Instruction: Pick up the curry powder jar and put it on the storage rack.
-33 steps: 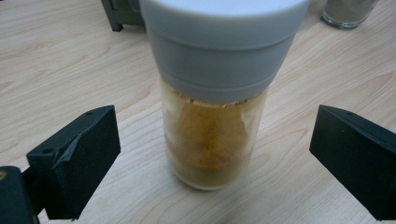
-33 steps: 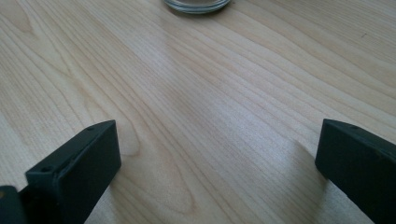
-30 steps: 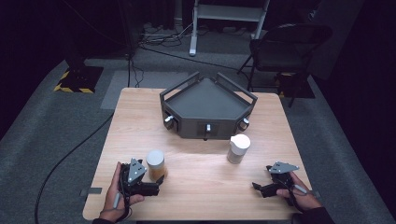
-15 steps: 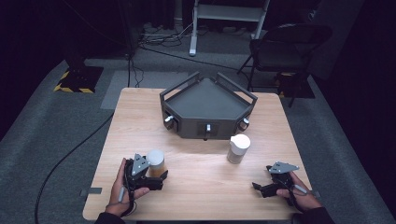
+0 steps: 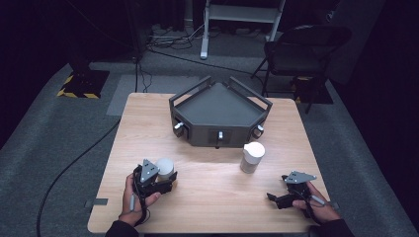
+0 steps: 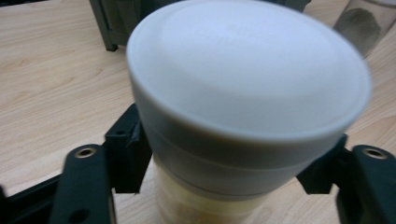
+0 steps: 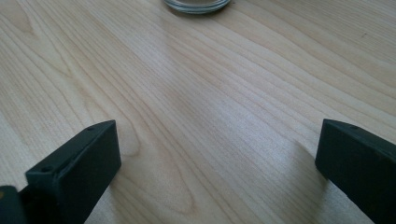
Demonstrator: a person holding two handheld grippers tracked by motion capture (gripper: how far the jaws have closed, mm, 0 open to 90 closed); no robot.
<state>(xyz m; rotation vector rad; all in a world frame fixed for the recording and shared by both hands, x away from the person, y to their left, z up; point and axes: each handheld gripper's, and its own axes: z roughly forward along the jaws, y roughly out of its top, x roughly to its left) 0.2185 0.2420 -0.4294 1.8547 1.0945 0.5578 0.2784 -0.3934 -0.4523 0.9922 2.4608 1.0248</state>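
Where the high view looks down on the light wooden table (image 5: 212, 197), the left gripper (image 5: 165, 177) sits near the front left edge with a small white-lidded glass jar (image 5: 164, 167) between its jaws, which have just been closing onto it. A second, taller white-lidded glass jar (image 5: 252, 157) stands right of centre, just in front of the dark grey angular metal tray (image 5: 220, 106) with knobs on its front faces. The right gripper (image 5: 276, 198) rests low at the front right, well apart from both jars — its jaws point toward the table's middle. In the left gripper view, the small jar's white lid (image 6: 247, 88) looms close and slightly blurred, and both black pads (image 6: 127, 149) press against the jar just under the lid, one on each side; pale yellowish contents show through the glass below. The taller jar (image 6: 362, 23) appears at the upper right corner, and a tray leg (image 6: 105, 23) at the upper left. In the right gripper view, the two black jaws stand spread wide over bare wood grain with nothing between them — the base of a glass jar (image 7: 196, 4) sits at the top edge, well ahead.
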